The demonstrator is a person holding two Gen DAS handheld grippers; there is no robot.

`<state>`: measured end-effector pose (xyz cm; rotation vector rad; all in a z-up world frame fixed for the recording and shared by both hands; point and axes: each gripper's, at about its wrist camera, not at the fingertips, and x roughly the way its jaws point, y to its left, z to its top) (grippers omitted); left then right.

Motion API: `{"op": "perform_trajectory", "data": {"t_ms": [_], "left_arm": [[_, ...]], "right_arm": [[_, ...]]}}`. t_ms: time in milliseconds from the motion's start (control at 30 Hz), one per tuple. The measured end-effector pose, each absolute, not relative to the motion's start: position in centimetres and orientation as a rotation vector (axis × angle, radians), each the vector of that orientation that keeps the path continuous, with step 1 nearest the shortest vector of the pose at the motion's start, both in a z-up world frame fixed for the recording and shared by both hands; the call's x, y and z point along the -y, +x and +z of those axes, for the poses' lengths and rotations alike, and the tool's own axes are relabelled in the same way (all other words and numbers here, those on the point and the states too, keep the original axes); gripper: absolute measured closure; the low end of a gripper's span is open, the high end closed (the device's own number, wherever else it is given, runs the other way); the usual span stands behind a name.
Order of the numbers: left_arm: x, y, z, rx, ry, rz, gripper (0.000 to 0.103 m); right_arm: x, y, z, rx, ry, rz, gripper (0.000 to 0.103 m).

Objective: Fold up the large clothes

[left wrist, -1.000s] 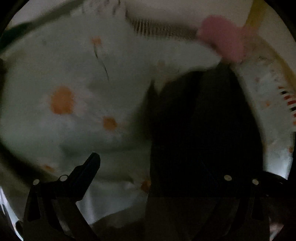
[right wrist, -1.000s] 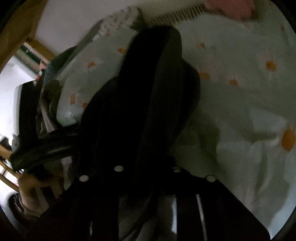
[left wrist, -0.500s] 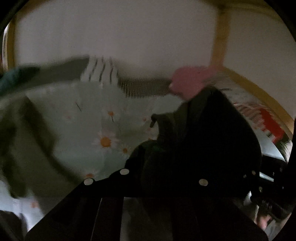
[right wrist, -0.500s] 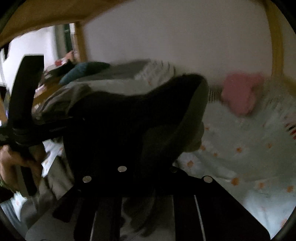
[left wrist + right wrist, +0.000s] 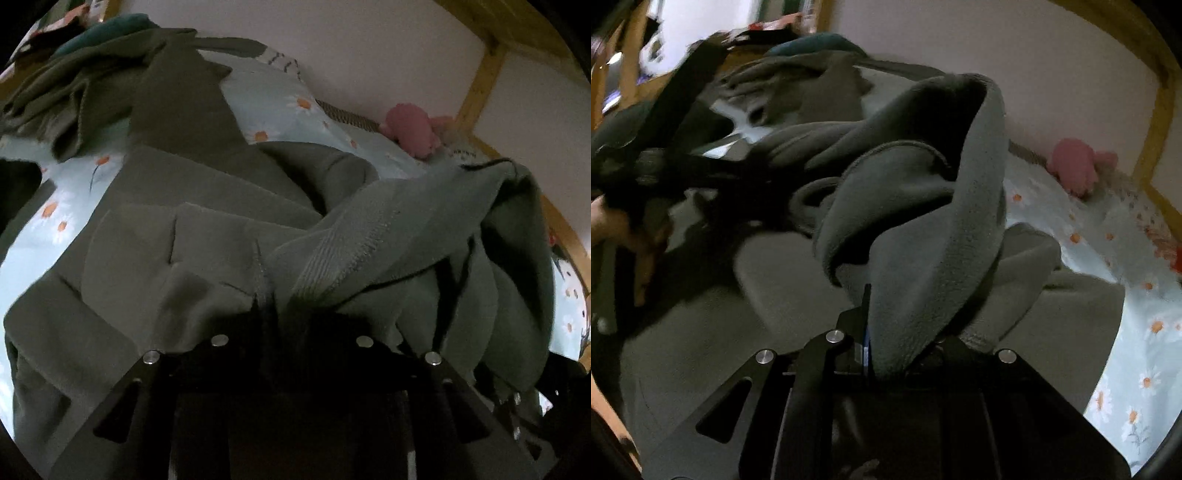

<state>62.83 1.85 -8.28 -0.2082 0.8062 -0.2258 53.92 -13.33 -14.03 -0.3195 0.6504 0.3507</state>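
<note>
Left tongs: jaws opening, a fold of the grey-green sweatshirt between them, grip unclear. Sweatshirt body lies on the daisy-print bed, long axis running far-left from us. Right tongs clamp a raised fleece fold; we judge they lead the next fold.

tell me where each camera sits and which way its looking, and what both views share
Left wrist: sits on the left gripper, looking forward and down along its fingers at the grey garment bunched between the opening jaws; no hand or arm shows.
Right wrist: sits on the right gripper, shut on a fold of the same garment; a hand shows at the left edge.
Shared: the garment, daisy-print bedsheet, pink plush toy, wooden bed frame.
</note>
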Motion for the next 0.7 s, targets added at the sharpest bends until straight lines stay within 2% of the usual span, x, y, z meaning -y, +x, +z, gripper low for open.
{"op": "perform_trajectory", "data": {"t_ms": [33, 100, 167, 200, 300, 367, 467, 567, 600, 633, 667, 700], "left_arm": [[-1.8, 62.9, -8.4, -0.808, -0.191, -0.219, 0.068], [-1.7, 62.7, -8.8, -0.791, -0.168, -0.226, 0.064], [-2.0, 62.9, -9.5, -0.779, -0.169, -0.226, 0.064], [-1.9, 63.1, -9.6, -0.782, -0.166, -0.222, 0.063], [-2.0, 62.7, -10.1, -0.784, -0.160, -0.215, 0.062], [-1.7, 62.9, -10.9, -0.778, -0.168, -0.219, 0.062], [-1.8, 63.1, -10.9, -0.776, -0.171, -0.222, 0.062], [-1.8, 63.2, -11.2, -0.770, -0.164, -0.219, 0.062], [-1.8, 63.2, -11.2, -0.769, -0.158, -0.216, 0.062], [-1.7, 63.0, -11.3, -0.769, -0.156, -0.214, 0.062], [-1.7, 63.0, -11.3, -0.769, -0.154, -0.212, 0.062], [-1.7, 63.0, -11.3, -0.767, -0.155, -0.212, 0.062]], "right_arm": [[13.4, 53.3, -13.7, -0.648, -0.338, 0.355, 0.087], [14.3, 52.6, -12.1, -0.653, -0.265, 0.408, 0.069], [16.0, 52.0, -10.4, -0.661, -0.114, 0.541, 0.012], [17.5, 51.5, -8.9, -0.634, -0.027, 0.612, 0.006], [20.9, 52.1, -5.7, -0.627, 0.087, 0.732, 0.005], [21.9, 54.3, -4.2, -0.618, 0.095, 0.619, 0.005], [23.9, 62.5, -4.3, -0.751, 0.204, 0.488, 0.005], [25.0, 71.3, -7.0, -0.915, 0.366, 0.403, 0.006], [24.5, 74.0, -8.7, -1.009, 0.433, 0.451, 0.010], [23.1, 75.8, -10.1, -1.101, 0.437, 0.488, 0.035], [21.2, 76.4, -10.5, -1.141, 0.372, 0.514, 0.054], [19.9, 76.2, -10.6, -1.153, 0.329, 0.551, 0.056]]}}
